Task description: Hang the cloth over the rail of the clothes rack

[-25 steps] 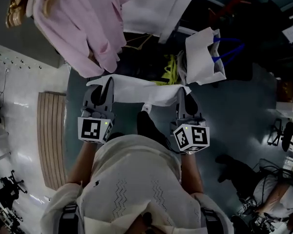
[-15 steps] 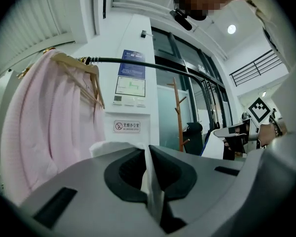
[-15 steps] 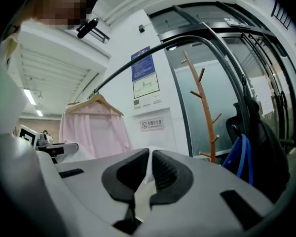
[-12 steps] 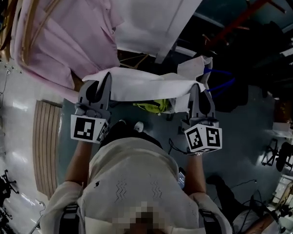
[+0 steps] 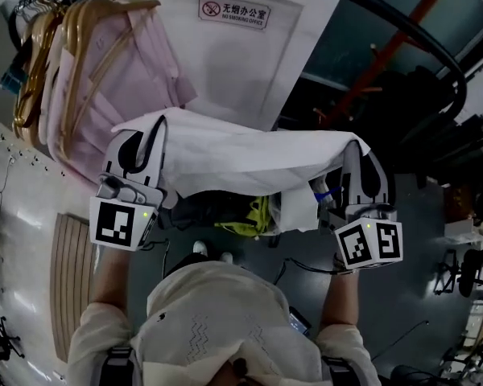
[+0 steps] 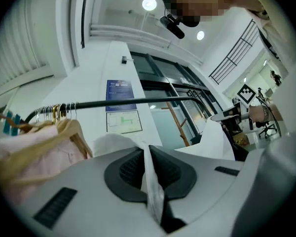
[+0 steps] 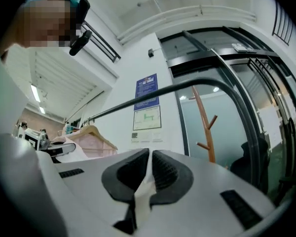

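Note:
A white cloth (image 5: 249, 155) is stretched flat between my two grippers in the head view, held up below the black rail (image 5: 386, 14) of the clothes rack. My left gripper (image 5: 141, 147) is shut on the cloth's left corner; a white fold (image 6: 149, 181) is pinched between its pads. At the cloth's right corner my right gripper (image 5: 361, 163) is shut too, with a strip of cloth (image 7: 144, 189) between its pads. The rail (image 6: 128, 102) runs ahead and above in the left gripper view, and the rail (image 7: 153, 95) also crosses the right gripper view.
Pink shirts (image 5: 105, 87) on wooden hangers (image 5: 80, 30) fill the rail's left end. A white wall with a sign (image 5: 233, 10) stands behind. A wooden coat stand (image 7: 204, 127) is to the right. White bag and yellow-green item (image 5: 258, 211) lie on the floor below.
Both grippers have risen with the cloth stretched between them, from near floor level up toward the rail. The rail and hangers have come into view.

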`<control>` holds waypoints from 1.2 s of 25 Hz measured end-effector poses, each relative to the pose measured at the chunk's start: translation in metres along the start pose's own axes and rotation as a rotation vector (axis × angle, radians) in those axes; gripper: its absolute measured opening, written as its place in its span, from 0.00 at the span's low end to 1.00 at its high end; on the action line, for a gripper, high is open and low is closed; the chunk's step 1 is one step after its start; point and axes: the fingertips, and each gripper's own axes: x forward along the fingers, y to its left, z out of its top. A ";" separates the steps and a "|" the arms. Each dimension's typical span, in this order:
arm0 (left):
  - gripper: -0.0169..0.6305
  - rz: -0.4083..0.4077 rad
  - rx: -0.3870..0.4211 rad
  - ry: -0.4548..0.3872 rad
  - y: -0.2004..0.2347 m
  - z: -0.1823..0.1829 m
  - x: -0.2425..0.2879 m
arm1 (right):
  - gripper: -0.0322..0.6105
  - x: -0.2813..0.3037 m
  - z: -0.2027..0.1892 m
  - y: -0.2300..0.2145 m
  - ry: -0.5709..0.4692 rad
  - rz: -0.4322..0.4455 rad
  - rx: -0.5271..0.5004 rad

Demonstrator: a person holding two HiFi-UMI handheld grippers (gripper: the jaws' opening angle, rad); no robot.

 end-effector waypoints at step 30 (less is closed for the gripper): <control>0.06 0.124 0.965 -0.218 0.144 0.309 0.177 | 0.09 0.157 0.356 0.026 -0.231 0.052 -0.678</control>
